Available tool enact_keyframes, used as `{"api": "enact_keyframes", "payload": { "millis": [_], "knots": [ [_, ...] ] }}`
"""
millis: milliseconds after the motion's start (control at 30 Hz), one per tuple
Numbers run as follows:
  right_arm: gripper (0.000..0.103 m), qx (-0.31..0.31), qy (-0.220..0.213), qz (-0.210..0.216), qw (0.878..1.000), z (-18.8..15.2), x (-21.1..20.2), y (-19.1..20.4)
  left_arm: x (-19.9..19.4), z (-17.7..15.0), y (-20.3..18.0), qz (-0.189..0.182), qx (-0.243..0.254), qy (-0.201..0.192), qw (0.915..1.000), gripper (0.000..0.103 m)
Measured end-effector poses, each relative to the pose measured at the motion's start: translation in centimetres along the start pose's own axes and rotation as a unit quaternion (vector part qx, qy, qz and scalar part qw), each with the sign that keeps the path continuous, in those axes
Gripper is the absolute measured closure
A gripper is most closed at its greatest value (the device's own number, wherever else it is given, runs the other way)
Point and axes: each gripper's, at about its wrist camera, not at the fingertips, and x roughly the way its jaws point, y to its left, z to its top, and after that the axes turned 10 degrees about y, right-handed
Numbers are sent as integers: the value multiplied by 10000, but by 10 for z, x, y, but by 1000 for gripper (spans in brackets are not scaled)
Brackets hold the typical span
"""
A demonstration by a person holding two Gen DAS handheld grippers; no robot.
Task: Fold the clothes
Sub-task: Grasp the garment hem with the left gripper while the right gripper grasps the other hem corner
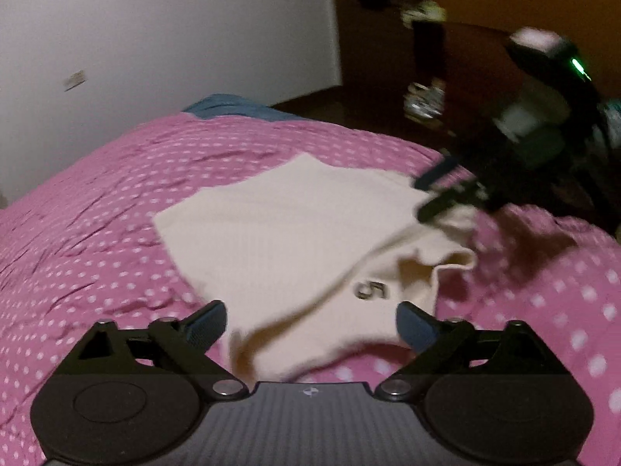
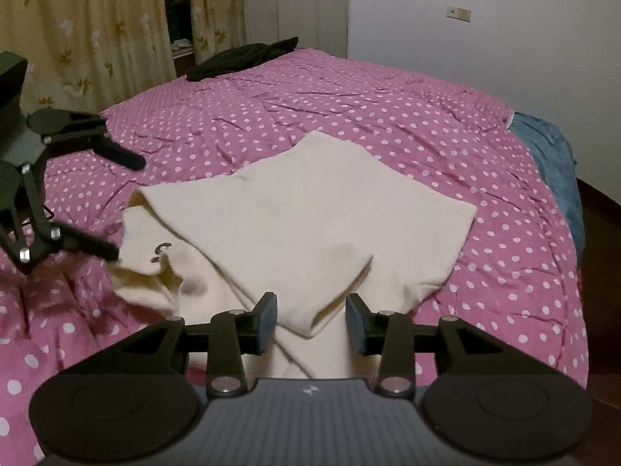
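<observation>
Cream garment (image 2: 310,209): I see it partly folded on the pink dotted bed (image 2: 388,108).
Left hand-held gripper (image 1: 310,326): spread wide over the garment's near edge.
Right hand-held gripper (image 2: 312,318): spread, a fold lying loose between my fingers.

a bed with a pink polka-dot quilt (image 2: 388,116) fills the room under dim light. white walls (image 2: 485,39) meet dark wooden flooring (image 1: 318,108). floral yellow curtains (image 2: 97,31) hang beyond the bed, beside a pale wardrobe door (image 2: 295,0).
</observation>
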Motion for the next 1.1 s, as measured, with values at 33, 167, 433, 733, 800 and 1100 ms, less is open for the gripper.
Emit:
{"api": "enact_keyframes", "payload": {
  "millis": [33, 167, 433, 733, 800, 1100],
  "knots": [
    [64, -19, 3, -2, 10000, -1, -2, 1, 1, -1, -5, -41, 105, 12, 9999, 13],
    [63, -106, 46, -38, 9999, -7, -9, 6, -2, -8, -17, -166, 405, -88, 9990, 17],
    [62, -260, 171, -123, 9994, -18, -17, 14, 5, -15, -39, 25, 1078, -272, 9938, 28],
    [54, -477, 211, -88, 9986, -28, -22, 22, 13, -18, -36, 299, 1126, -425, 9923, 81],
    [49, -548, 218, -70, 9982, -29, -22, 24, 11, -13, -31, 262, 918, -463, 9944, 86],
    [43, -1064, -60, -180, 9941, -30, -20, 39, 12, 16, -5, 70, 177, -553, 9983, 93]
  ]
}}
